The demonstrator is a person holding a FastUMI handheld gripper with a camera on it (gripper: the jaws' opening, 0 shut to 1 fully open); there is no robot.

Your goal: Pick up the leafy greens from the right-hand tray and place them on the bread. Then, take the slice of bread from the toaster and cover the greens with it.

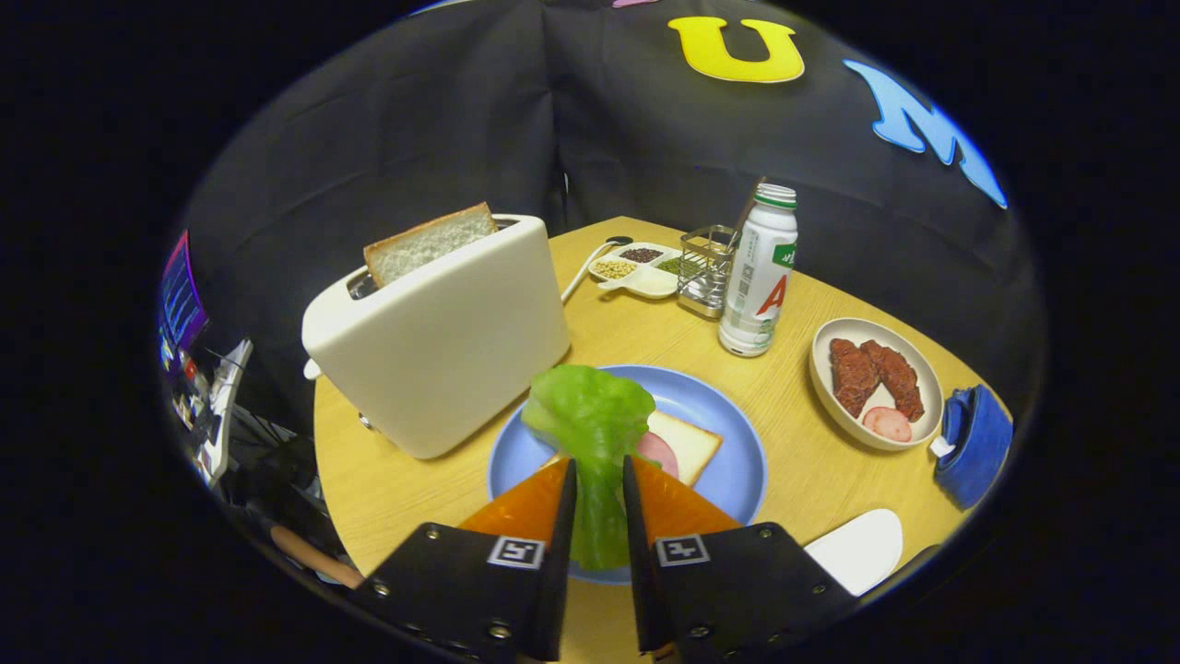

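My gripper (599, 475) is shut on a green lettuce leaf (590, 415), which hangs over the blue plate (728, 461). A bread slice (691, 444) with a pink ham round (656, 452) on it lies on that plate, just ahead of the fingers and partly hidden by the leaf. Left of the plate stands a white toaster (442, 341) with a bread slice (429, 243) sticking up from its slot.
A white bottle (758, 272) stands beyond the plate, with a wire holder (705, 272) and a divided dish of grains (636, 267) behind it. To the right are a bowl of meat pieces (876, 383), a blue cloth (973, 443) and a white tray corner (857, 549).
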